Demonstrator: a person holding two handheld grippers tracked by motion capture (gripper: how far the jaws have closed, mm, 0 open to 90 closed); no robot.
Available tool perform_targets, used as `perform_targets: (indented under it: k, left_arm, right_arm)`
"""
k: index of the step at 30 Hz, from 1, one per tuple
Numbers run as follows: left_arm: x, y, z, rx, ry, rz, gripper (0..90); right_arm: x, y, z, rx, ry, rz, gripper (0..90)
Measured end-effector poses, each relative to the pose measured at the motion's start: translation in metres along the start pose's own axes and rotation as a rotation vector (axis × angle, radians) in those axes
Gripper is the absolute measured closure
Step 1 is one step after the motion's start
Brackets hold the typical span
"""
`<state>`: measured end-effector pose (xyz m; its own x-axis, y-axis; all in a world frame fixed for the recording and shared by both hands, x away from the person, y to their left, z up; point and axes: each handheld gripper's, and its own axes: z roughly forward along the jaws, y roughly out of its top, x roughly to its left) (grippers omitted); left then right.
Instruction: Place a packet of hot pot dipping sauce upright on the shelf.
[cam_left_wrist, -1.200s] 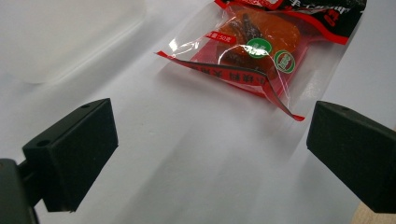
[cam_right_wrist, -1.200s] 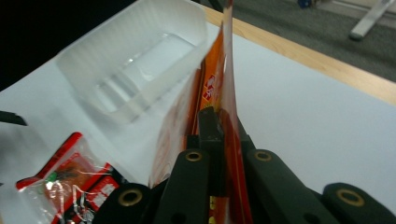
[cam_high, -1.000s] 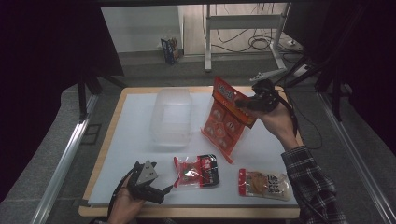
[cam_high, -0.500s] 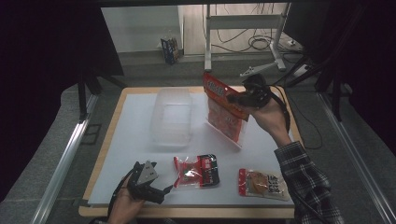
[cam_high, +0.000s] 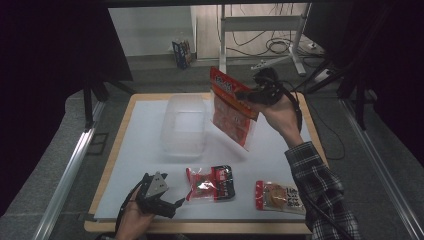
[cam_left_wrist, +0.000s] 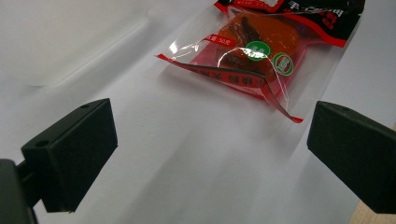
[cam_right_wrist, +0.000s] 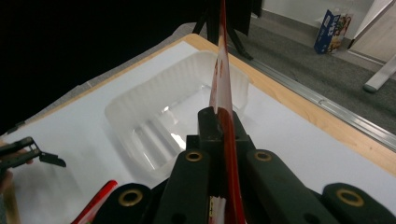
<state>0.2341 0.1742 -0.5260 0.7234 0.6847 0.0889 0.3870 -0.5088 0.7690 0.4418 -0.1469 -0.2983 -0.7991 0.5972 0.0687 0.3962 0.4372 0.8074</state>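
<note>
Since a second ago the right gripper (cam_high: 248, 95) has carried the large red snack bag (cam_high: 231, 107) up and toward nine o'clock, so the bag now hangs beside the clear plastic tub (cam_high: 183, 125) rather than over the three o'clock side of the counter (cam_high: 145, 150). The left gripper (cam_high: 167, 202) has kept its place near the counter's six o'clock edge.

The right gripper is clamped tight on the bag, pinching it near its upper edge. In the high view the bag hangs at a slant from the gripper, its top corner at twelve o'clock and its clear lower end pointing toward five o'clock, off the counter. In the right gripper view the bag (cam_right_wrist: 223, 121) stands edge-on between the closed jaws and the tub (cam_right_wrist: 177, 116) lies on the white surface just beyond it, at about eleven o'clock from the gripper.

The left gripper rests low on the counter in the person's hand, its jaws spread wide with nothing between them. In the left gripper view a small red packet (cam_left_wrist: 261, 51) lies flat ahead at twelve to one o'clock, apart from both jaws. From above, that packet (cam_high: 210, 182) sits just at three o'clock of the left gripper, and a second small packet (cam_high: 277, 196) lies farther along toward three o'clock, near the sleeve of the right arm.
</note>
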Motion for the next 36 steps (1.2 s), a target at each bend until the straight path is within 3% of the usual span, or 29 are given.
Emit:
perform_targets:
  k: [25, 36]
  left_arm:
    - [-0.001, 0.000, 0.001, 0.009, -0.001, 0.003, 1.4]
    - [-0.002, 0.001, 0.001, 0.012, -0.005, 0.012, 1.5]
  right_arm:
    - [0.011, 0.054, 0.033, -0.042, -0.011, -0.007, 88.9]
    - [0.022, 0.079, 0.076, -0.045, -0.019, 0.012, 88.9]
